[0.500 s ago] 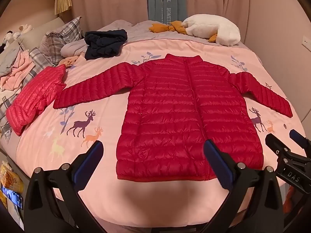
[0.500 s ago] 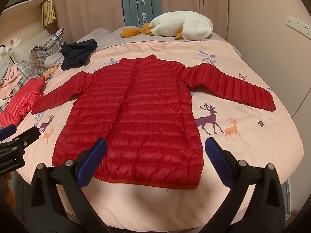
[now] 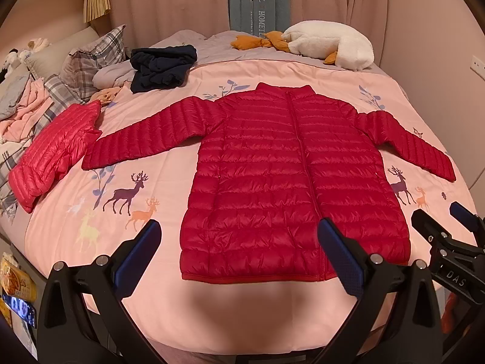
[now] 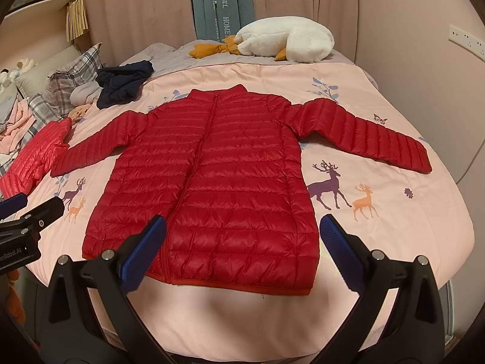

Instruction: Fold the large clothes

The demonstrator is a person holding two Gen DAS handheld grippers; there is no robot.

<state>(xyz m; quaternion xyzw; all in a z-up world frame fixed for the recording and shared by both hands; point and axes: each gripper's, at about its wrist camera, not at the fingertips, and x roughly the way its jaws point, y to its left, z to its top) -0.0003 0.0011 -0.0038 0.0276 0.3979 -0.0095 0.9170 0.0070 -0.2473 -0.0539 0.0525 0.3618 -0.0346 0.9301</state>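
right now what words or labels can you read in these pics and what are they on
"HANEL" and "HOMETE", cut off: grey-blue hanging cloth.
"DAS": right hand-held gripper.
"enRobot.AI", start cut off: left hand-held gripper.
Yellow packet: print too blurred to read.

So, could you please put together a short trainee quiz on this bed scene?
1. True or false: the red puffer jacket lies spread flat with both sleeves out.
2. Which toy lies at the far edge of the bed? A) white goose plush B) brown bear
3. Are the left gripper and right gripper holding anything?

Key: 1 true. 2 A. 3 No; both sets of jaws stand wide open and empty.
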